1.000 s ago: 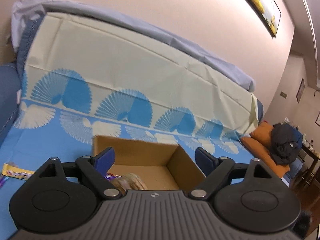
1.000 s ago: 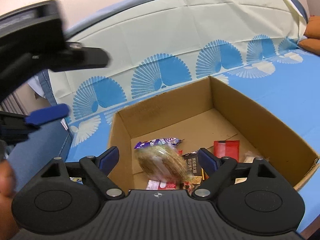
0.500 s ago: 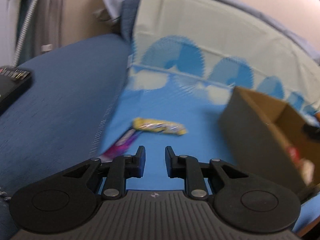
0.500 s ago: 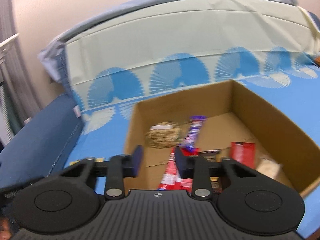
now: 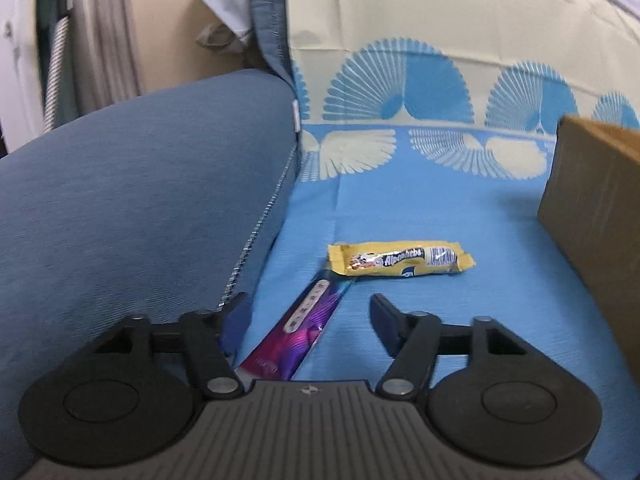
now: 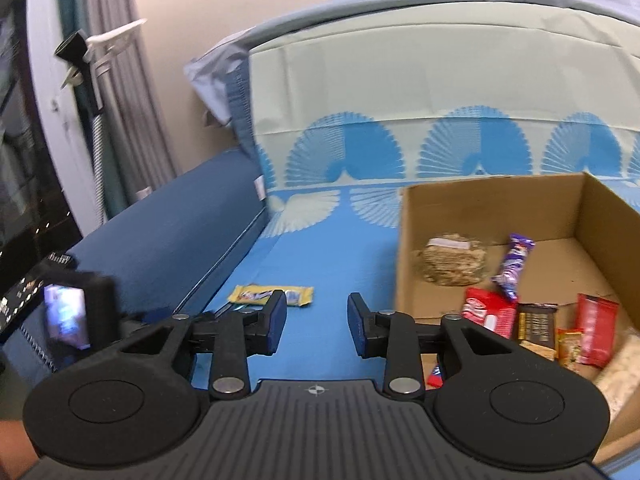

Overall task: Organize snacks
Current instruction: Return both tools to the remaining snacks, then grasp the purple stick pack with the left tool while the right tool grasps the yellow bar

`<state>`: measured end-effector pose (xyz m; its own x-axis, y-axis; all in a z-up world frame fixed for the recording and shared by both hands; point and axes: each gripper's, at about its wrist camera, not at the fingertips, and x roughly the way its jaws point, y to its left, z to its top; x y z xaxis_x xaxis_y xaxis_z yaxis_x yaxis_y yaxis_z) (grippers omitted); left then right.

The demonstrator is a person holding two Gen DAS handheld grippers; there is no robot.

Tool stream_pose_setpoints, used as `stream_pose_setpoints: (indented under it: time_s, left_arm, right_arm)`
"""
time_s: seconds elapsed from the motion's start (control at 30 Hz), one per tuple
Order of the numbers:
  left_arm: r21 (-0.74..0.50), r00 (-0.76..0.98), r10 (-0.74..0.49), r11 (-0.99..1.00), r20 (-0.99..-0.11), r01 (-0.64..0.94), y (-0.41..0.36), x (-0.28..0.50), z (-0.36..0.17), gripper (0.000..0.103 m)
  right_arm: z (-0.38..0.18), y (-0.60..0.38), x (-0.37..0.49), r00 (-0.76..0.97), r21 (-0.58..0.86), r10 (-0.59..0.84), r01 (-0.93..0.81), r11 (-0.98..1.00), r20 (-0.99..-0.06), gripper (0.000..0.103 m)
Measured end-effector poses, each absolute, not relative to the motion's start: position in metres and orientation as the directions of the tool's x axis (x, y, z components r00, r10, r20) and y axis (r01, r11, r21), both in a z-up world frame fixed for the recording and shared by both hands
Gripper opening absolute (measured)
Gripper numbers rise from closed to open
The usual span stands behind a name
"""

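On the blue sheet [image 5: 460, 208], left of the cardboard box [image 6: 492, 196], lie two snacks: one yellow bar [image 5: 400, 259], one purple stick [image 5: 298, 330] between the spread left gripper [image 5: 308, 320]; right gripper [image 6: 316, 320] released, empty.

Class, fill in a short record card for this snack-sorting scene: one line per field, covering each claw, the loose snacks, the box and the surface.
left claw: open, empty, low over the purple packet
right claw: open, empty, left of the box
purple packet: flat on the cloth, its far end at the yellow bar
yellow bar: flat on the cloth, outside the box
box: open cardboard, several snacks inside
cloth: blue, with fan pattern
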<state>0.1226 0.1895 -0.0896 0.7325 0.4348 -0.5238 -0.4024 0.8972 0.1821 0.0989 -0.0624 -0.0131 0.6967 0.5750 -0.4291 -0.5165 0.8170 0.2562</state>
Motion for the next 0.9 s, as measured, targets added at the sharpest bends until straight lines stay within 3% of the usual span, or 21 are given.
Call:
stream_pose_setpoints:
  time_s: [0.13, 0.33, 0.4, 0.43, 0.5, 0.57, 0.67, 0.8, 0.9]
  left_arm:
    - [0.217, 0.721, 0.444, 0.895, -0.533, -0.39, 0.189, 0.137, -0.101, 0.083]
    - [0.112, 0.691, 0.368, 0.915, -0.622, -0.387, 0.208, 0.148, -0.113, 0.08]
    - [0.086, 0.694, 0.358, 0.915, -0.625, -0.394, 0.21, 0.145, -0.111, 0.062]
    - [0.071, 0.696, 0.349, 0.916, -0.627, -0.395, 0.212, 0.143, -0.11, 0.057]
    - [0.062, 0.699, 0.34, 0.918, -0.629, -0.391, 0.21, 0.14, -0.107, 0.033]
    - [0.01, 0.697, 0.301, 0.922, -0.651, -0.388, 0.209, 0.135, -0.102, 0.027]
    - [-0.083, 0.68, 0.237, 0.911, -0.694, -0.403, 0.206, 0.121, -0.094, 0.027]
    - [-0.101, 0.679, 0.236, 0.903, -0.695, -0.417, 0.197, 0.108, -0.089, 0.046]
    - [-0.091, 0.664, 0.256, 0.893, -0.703, -0.441, 0.199, 0.113, -0.095, 0.048]
  right_arm:
    - [-0.014, -0.051, 0.096, 0.674, 0.241, 0.599, -0.554, 0.797, -0.433, 0.039]
    - [-0.021, -0.035, 0.098, 0.641, 0.247, 0.615, -0.573, 0.781, -0.459, 0.042]
    - [-0.024, -0.028, 0.098, 0.63, 0.243, 0.617, -0.58, 0.778, -0.471, 0.044]
    - [-0.026, -0.025, 0.098, 0.627, 0.239, 0.618, -0.584, 0.776, -0.475, 0.044]
    - [-0.027, -0.019, 0.096, 0.62, 0.234, 0.62, -0.591, 0.772, -0.482, 0.046]
    - [-0.028, -0.013, 0.095, 0.615, 0.228, 0.622, -0.598, 0.768, -0.485, 0.046]
    - [-0.03, -0.003, 0.093, 0.614, 0.21, 0.62, -0.607, 0.767, -0.489, 0.046]
    - [-0.031, 0.009, 0.092, 0.613, 0.208, 0.619, -0.608, 0.766, -0.491, 0.047]
    - [-0.034, 0.014, 0.092, 0.614, 0.222, 0.617, -0.597, 0.771, -0.492, 0.047]
